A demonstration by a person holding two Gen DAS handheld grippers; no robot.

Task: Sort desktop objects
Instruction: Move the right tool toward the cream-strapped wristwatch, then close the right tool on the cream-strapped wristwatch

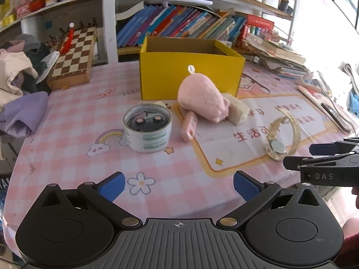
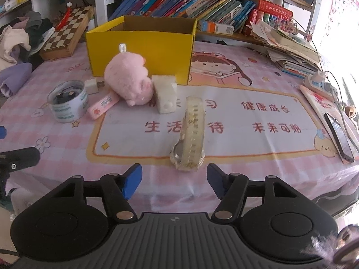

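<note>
Right gripper (image 2: 174, 180) I hold half apart, touching nothing; cream watch (image 2: 190, 139) lies lower centre on the counter (image 2: 246, 161), strap looped.

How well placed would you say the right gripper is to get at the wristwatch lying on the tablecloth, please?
Probably well placed, yes. The right gripper is open, and the wristwatch lies just ahead of its fingertips, roughly centred, with nothing between. The white block and pink plush toy sit farther back, clear of the approach.
</note>
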